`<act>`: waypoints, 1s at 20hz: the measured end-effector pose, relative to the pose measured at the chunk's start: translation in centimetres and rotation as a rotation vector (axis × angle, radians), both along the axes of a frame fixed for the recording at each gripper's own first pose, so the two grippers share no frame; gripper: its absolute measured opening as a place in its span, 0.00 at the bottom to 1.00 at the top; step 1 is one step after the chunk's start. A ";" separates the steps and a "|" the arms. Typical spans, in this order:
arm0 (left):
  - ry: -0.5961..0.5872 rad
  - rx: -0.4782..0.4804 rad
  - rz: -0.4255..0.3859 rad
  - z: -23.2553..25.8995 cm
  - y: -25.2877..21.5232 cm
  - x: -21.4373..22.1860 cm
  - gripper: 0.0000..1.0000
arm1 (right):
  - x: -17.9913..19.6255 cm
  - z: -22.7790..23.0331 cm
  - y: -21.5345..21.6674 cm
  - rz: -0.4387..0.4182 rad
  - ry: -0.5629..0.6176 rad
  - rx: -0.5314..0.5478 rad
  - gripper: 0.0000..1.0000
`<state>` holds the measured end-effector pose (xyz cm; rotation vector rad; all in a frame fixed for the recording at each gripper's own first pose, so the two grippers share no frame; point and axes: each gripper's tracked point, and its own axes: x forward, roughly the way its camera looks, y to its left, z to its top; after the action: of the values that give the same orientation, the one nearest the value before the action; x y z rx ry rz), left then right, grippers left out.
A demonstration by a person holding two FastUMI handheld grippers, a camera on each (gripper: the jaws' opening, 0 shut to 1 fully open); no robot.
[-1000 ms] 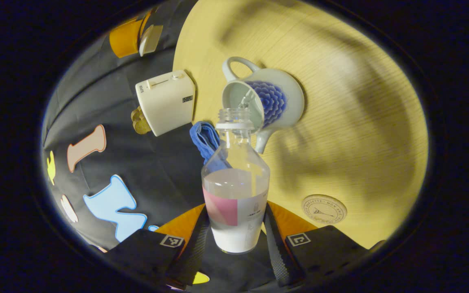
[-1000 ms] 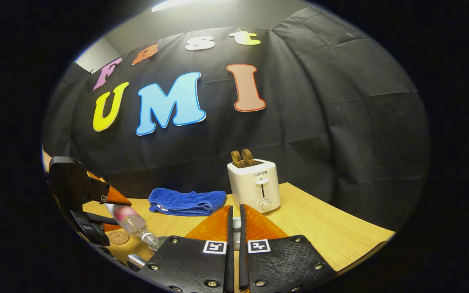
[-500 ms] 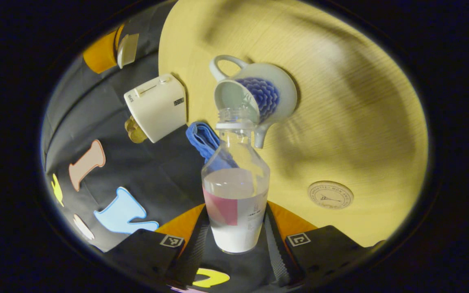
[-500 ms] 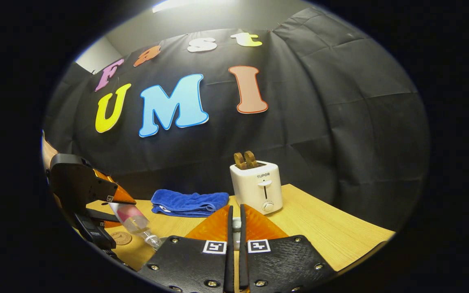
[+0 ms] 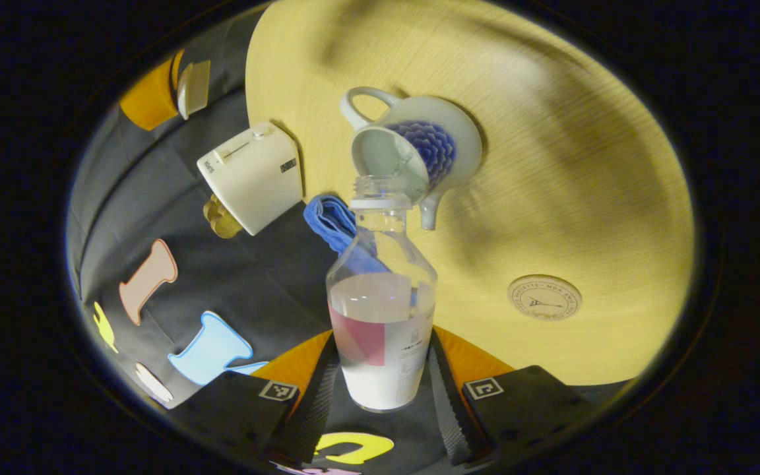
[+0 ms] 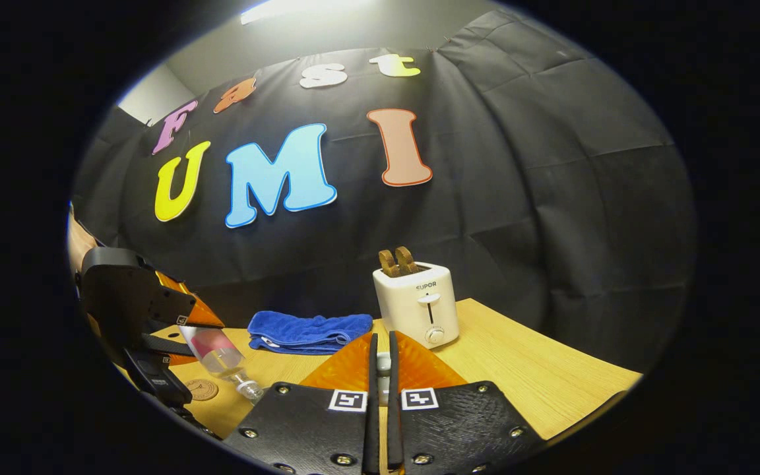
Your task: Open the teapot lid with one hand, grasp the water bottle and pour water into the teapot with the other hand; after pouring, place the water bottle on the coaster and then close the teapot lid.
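white toaster (image 6: 415, 302), folded blue towel (image 6: 309, 331), wooden table (image 6: 532, 379)

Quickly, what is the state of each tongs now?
Left tongs: closed on the water bottle.
Right tongs: nearly closed on a small pale object; what it is cannot be told.

Your left gripper (image 5: 383, 382) sits at the frame's bottom centre, fingers clamped (one each side) on the tilted water bottle (image 5: 381, 310). Your right gripper (image 6: 380, 389) shows fingers nearly together, bottom centre.

toaster (image 6: 415, 303) and towel (image 6: 309, 331) line table's (image 6: 538, 386) rear
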<state>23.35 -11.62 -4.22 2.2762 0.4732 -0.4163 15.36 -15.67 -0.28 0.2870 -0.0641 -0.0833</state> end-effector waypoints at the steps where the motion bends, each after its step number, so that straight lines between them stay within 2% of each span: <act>1: -0.003 0.010 -0.003 0.2 -0.1 0.1 0.78 | -0.1 0.0 -0.1 -0.001 -0.002 0.000 0.04; 11: -0.017 0.069 -0.004 1.1 -0.4 0.0 0.78 | -0.4 0.6 0.0 0.004 -0.021 0.001 0.05; 16: -0.021 0.032 -0.009 0.9 -0.6 -0.1 0.78 | -0.3 0.5 0.1 0.006 -0.019 -0.002 0.05; 20: -0.034 -0.080 0.004 0.8 0.3 -0.7 0.78 | -0.3 0.5 0.0 0.005 -0.018 0.006 0.05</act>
<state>22.63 -11.32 -3.41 2.2008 0.4368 -0.3874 15.08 -15.71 0.17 0.2942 -0.0814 -0.0757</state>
